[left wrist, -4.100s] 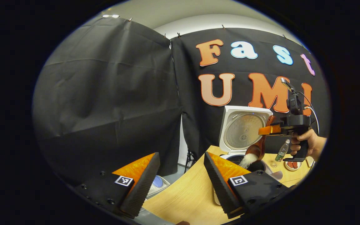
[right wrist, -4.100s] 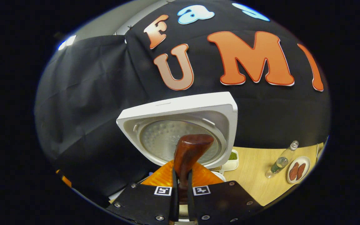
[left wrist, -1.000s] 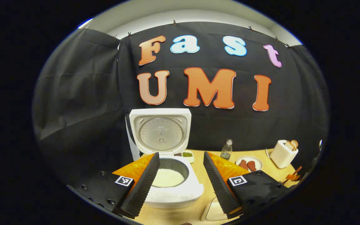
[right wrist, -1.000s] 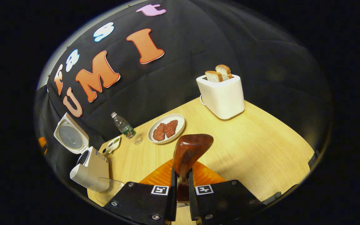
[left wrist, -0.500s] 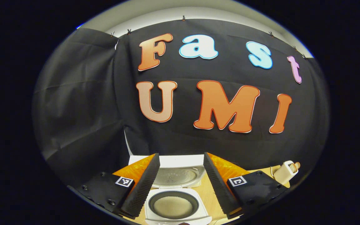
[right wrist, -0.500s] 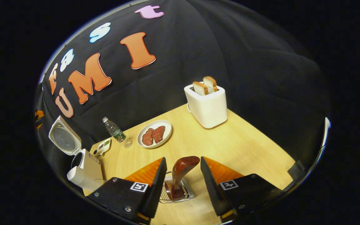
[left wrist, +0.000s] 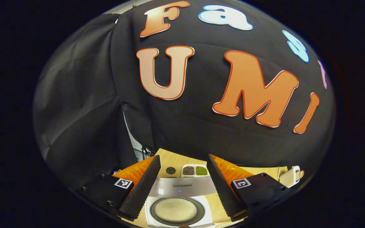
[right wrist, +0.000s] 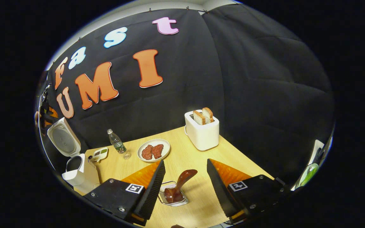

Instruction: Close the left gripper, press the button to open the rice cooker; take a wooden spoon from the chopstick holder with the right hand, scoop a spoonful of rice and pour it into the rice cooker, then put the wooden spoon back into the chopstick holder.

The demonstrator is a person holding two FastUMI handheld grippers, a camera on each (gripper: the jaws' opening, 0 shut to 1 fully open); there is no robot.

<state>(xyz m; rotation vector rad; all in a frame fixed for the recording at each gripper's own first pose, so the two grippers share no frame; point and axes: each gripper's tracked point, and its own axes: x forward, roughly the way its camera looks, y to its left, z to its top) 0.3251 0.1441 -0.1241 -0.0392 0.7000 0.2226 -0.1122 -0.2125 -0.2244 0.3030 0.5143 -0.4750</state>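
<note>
**Both grippers spread wide**

The left gripper (left wrist: 180, 186) points forward and downward, its two fingers (left wrist: 141, 190) set well apart with nothing between them. The right gripper (right wrist: 184, 185) tilts down as well, its fingers (right wrist: 152, 186) parted wide and gripping nothing, neither one pressing on anything.

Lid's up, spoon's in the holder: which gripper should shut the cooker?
Left, likely: the left gripper hangs open right over the raised rice cooker lid; the right gripper is open over the wooden spoon, far from it.
</note>
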